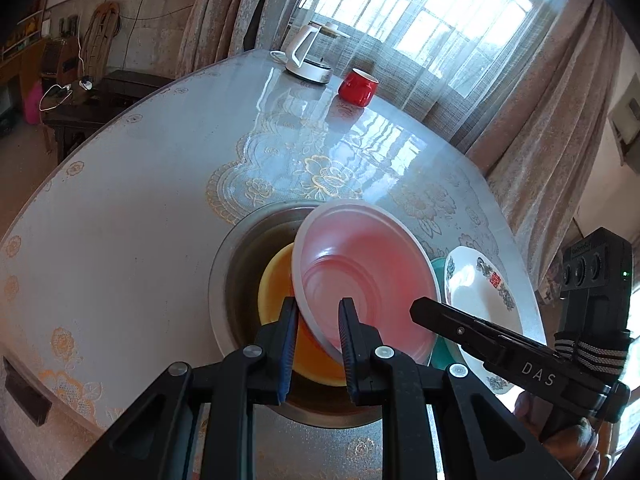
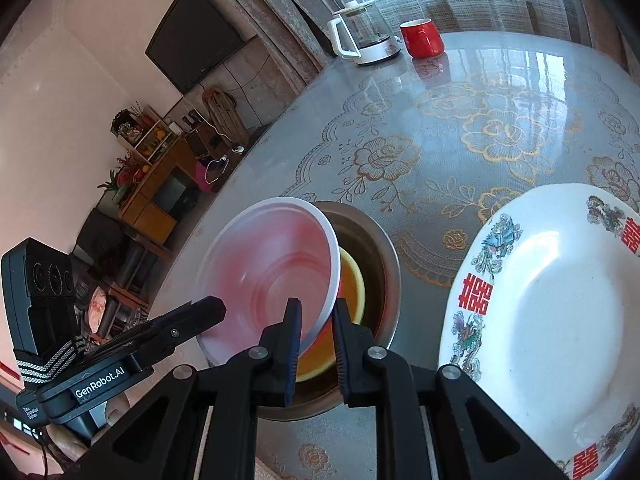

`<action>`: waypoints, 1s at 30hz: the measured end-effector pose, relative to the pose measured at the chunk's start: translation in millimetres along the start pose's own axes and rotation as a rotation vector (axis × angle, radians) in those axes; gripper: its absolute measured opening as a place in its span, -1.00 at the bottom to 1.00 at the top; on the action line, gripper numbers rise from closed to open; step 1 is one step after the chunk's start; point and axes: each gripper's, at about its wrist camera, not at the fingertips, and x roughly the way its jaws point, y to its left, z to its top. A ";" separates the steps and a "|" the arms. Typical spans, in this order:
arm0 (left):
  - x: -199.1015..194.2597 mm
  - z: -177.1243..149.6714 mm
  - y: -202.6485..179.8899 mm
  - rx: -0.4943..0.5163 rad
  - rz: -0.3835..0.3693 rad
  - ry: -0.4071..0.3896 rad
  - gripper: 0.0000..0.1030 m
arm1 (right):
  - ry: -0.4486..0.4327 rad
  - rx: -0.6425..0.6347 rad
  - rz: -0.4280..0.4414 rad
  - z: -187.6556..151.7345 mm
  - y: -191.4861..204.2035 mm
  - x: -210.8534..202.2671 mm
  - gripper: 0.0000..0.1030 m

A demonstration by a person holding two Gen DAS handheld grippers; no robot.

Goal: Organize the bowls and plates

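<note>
**Between both sets of fingers: one pink bowl, tilted over the basin**

Nearest you, the left gripper [image 1: 318,320] has its fingers drawn narrow on the rim of the pink bowl [image 1: 368,272]; the rim passes between the blue pads. Your right gripper [image 2: 316,320] pinches the same bowl's rim from the other side, its fingers equally narrow. Both hands are about equally near; neither leads.

The relation to mind: the bowl stands steeply tilted, on edge rather than flat, its hollow facing the right gripper and its lower rim at your fingertips. It hangs directly above the orange bowl [image 1: 276,292], which sits inside the metal basin [image 1: 230,276]. Whether pink touches orange, I cannot tell.

Both grippers point forward and downward toward the basin, side by side and angled toward each other.

Just beside the basin lies the white patterned plate [image 2: 560,320], with a teal dish [image 1: 438,272] edge showing between.

Farther off on the table [image 1: 120,220]: red cup [image 1: 358,86], then glass kettle [image 1: 312,54].
</note>
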 end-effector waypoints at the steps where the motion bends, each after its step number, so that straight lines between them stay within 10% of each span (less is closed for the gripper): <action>1: 1.8 -1.0 0.8 -0.002 0.002 0.006 -0.63 | 0.007 -0.001 -0.010 -0.6 -0.4 3.1 -0.68; 30: 18.5 -8.9 3.4 0.084 0.174 0.008 -0.63 | -0.008 -0.156 -0.121 -7.3 14.2 17.2 -0.63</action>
